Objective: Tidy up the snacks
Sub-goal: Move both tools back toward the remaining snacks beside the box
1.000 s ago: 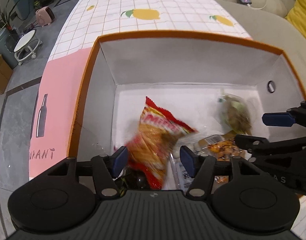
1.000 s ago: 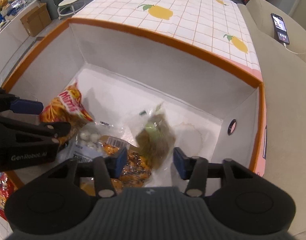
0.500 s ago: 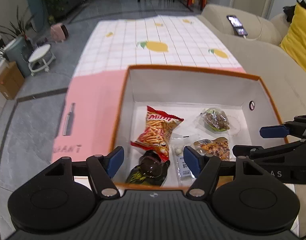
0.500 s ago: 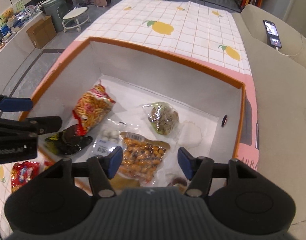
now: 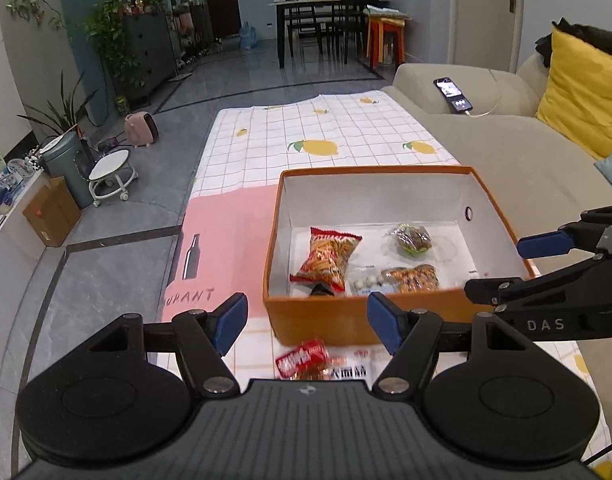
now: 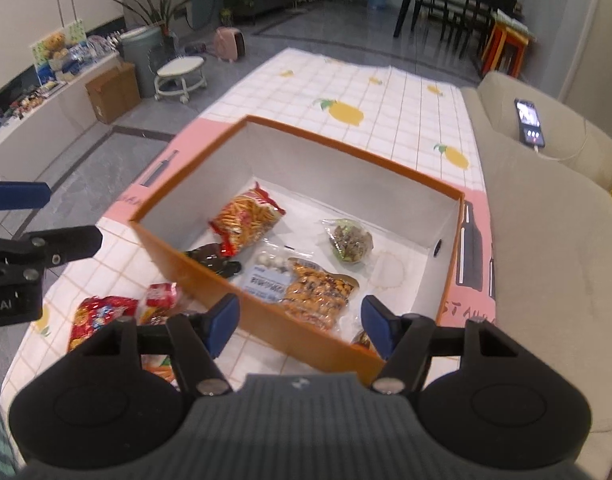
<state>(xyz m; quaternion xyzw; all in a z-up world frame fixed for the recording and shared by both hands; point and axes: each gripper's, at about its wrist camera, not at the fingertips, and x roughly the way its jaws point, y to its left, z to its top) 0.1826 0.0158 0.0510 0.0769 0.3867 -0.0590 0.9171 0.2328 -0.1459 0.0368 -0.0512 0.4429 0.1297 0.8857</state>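
An orange box [image 5: 369, 311] [image 6: 210, 276] with white inside stands on the table. In it lie a red chip bag [image 5: 327, 260] [image 6: 248, 216], a green-brown snack pouch [image 5: 410, 238] [image 6: 351, 238], an orange snack pack [image 5: 411, 278] [image 6: 317, 292], a clear pack of white balls [image 6: 268, 270] and a dark packet [image 6: 212, 258]. Loose red snack packs lie outside the box's near side [image 5: 304, 358] [image 6: 102, 316]. My left gripper [image 5: 307, 322] is open and empty, above and in front of the box. My right gripper [image 6: 298, 324] is open and empty over the box's near rim.
The table carries a lemon-print checked cloth [image 5: 317, 140] with a pink patch [image 5: 226, 232]. A beige sofa [image 5: 505, 148] runs along the right, with a phone [image 5: 453, 95] and a yellow cushion [image 5: 581, 100] on it. Grey floor, a stool [image 5: 110, 174] and cardboard box lie left.
Both grippers have drawn back and up out of the box, still open. The red chip bag, dropped a second ago, now lies flat inside.
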